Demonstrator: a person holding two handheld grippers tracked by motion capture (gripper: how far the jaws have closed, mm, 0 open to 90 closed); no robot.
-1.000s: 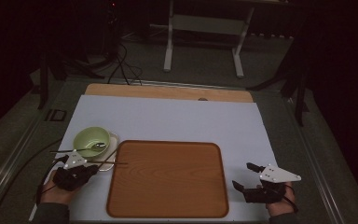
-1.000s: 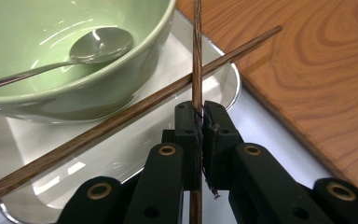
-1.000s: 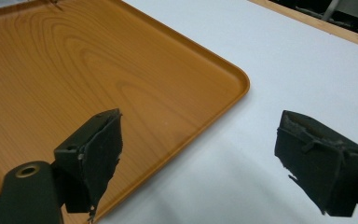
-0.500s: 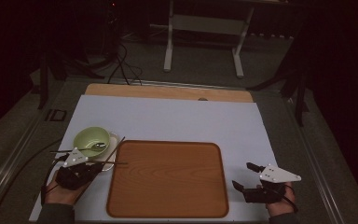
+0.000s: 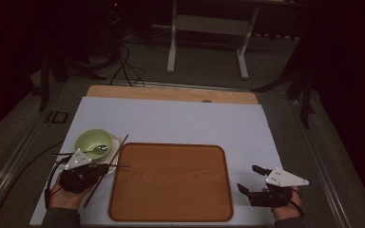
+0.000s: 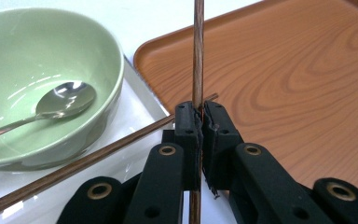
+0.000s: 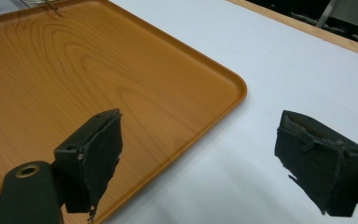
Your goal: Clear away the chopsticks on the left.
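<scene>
A pale green bowl [image 5: 93, 142] [image 6: 37, 74] with a metal spoon [image 6: 63, 100] in it stands on a white plate [image 6: 140, 112], just left of the wooden tray [image 5: 171, 183] [image 6: 279, 70]. My left gripper [image 5: 100, 170] [image 6: 200, 126] is shut on a brown chopstick [image 5: 119, 148] [image 6: 198, 46], which runs slantwise past the plate. A second chopstick [image 6: 102, 149] lies across the plate with its tip on the tray's rim. At the tray's right side my right gripper [image 5: 248, 178] [image 7: 205, 154] stands open over the white mat, with nothing between its jaws.
The tray [image 7: 74, 70] lies bare on a white mat [image 5: 180, 121] that covers the table. A strip of wooden tabletop [image 5: 171, 94] shows at the far edge. Cables [image 5: 28, 166] trail off the left side.
My left gripper has risen a little and drawn back with the chopstick, which now slants more steeply. The right gripper has stayed put.
</scene>
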